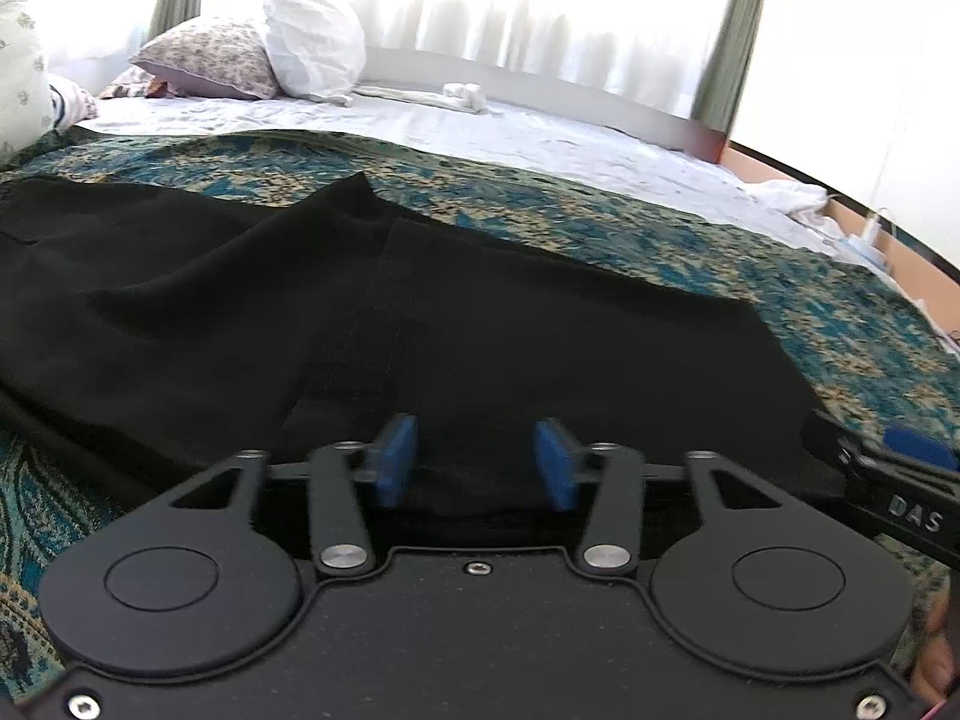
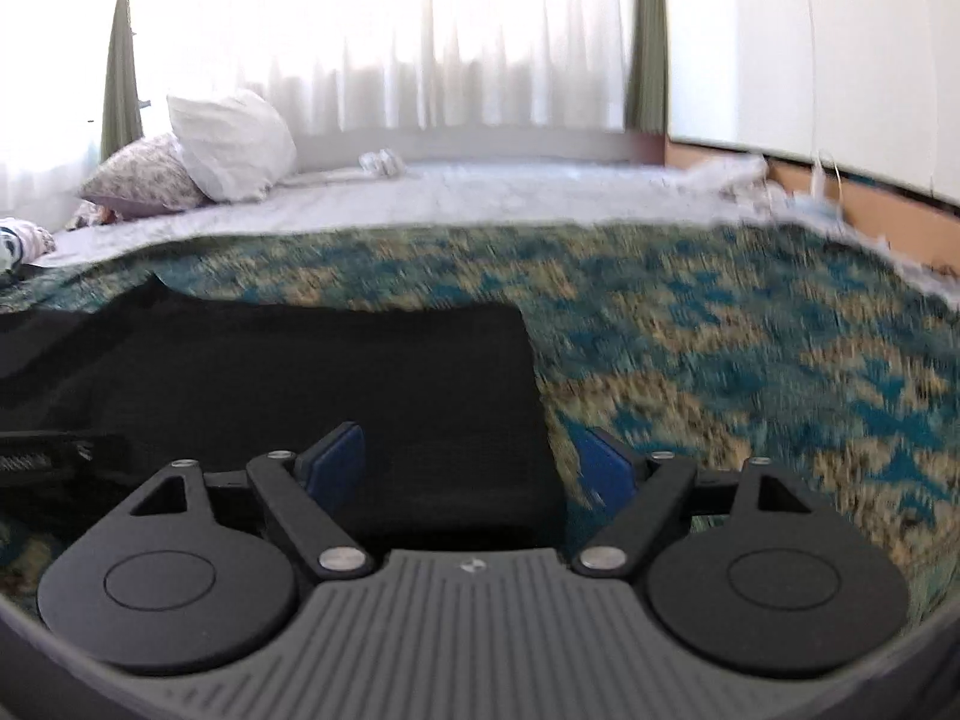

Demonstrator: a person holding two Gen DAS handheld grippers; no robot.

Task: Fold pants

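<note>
Black pants (image 1: 252,312) lie spread on a teal and tan patterned bedspread (image 1: 810,312). My left gripper (image 1: 477,462) is open low over the near edge of the pants, blue pads on either side of the cloth. My right gripper (image 2: 471,465) is open at the pants' right end (image 2: 372,378), its left pad over the black cloth and its right pad over the bedspread (image 2: 750,360). The right gripper also shows at the right edge of the left wrist view (image 1: 900,468). The right wrist view is blurred.
A floral pillow (image 1: 210,57) and a white pillow (image 1: 315,39) lie at the head of the bed on a pale sheet (image 1: 480,120). A rolled white cloth (image 1: 462,93) lies by the curtained window. Crumpled white cloth (image 1: 792,195) sits at the bed's right edge.
</note>
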